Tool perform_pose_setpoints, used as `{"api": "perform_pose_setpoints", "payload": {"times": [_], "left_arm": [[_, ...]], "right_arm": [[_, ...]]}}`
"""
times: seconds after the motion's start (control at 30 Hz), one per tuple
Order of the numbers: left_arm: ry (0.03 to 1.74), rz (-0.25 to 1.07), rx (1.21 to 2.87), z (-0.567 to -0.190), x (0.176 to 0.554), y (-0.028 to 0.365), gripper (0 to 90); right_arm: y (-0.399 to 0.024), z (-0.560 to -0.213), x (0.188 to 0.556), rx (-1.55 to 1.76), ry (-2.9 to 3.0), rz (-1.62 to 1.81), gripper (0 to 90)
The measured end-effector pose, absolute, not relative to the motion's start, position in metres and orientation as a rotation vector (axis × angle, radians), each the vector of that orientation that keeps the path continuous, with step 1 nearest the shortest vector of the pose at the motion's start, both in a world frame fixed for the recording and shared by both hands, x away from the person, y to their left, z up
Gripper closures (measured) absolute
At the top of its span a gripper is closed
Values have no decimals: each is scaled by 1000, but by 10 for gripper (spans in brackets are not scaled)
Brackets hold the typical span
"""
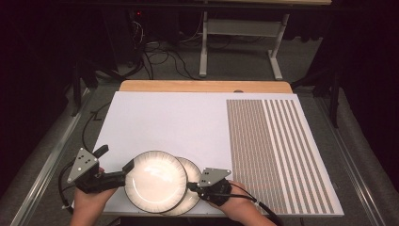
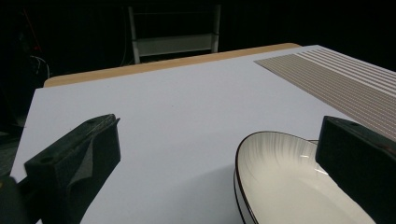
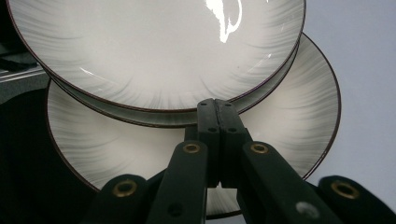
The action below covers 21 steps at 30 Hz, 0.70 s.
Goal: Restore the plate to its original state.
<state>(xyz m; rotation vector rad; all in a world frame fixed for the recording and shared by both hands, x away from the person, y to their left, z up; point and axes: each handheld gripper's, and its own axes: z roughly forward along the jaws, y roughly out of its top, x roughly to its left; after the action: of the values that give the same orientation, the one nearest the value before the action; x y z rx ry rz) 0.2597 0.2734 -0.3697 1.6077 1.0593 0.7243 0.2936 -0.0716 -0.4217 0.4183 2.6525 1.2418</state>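
High view: my left claw (image 1: 128, 165) stands apart beside the upper plate (image 1: 155, 181); right claw (image 1: 192, 186), pressed together, touches the lower plate (image 1: 194, 188).

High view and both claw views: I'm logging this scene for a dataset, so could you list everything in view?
Plates: two, white with grey streaks and a dark rim; upper plate overlaps the lower plate at the near edge of the board.
Board: one, white, covers the table top; brown-and-white striped patch on its right part.
Table: one, light wood, edge shows beyond the board.
Frame: one, pale metal, on the floor behind the table.
Cables: several, black, on the floor at the back.
Left claw: black, open, jaws either side of the upper plate's left rim.
Right claw: black, shut, tips at the upper plate's right rim, over the lower plate.
Hands: two, left hand, right hand, at the bottom edge.
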Motion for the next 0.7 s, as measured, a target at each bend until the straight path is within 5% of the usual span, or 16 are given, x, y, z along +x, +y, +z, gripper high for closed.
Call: {"api": "perform_pose_setpoints", "payload": {"times": [0.7], "left_arm": [[1063,705,1601,-369,261,273,4]], "right_arm": [[-73,-421,293,414,2651,1239,900]]}}
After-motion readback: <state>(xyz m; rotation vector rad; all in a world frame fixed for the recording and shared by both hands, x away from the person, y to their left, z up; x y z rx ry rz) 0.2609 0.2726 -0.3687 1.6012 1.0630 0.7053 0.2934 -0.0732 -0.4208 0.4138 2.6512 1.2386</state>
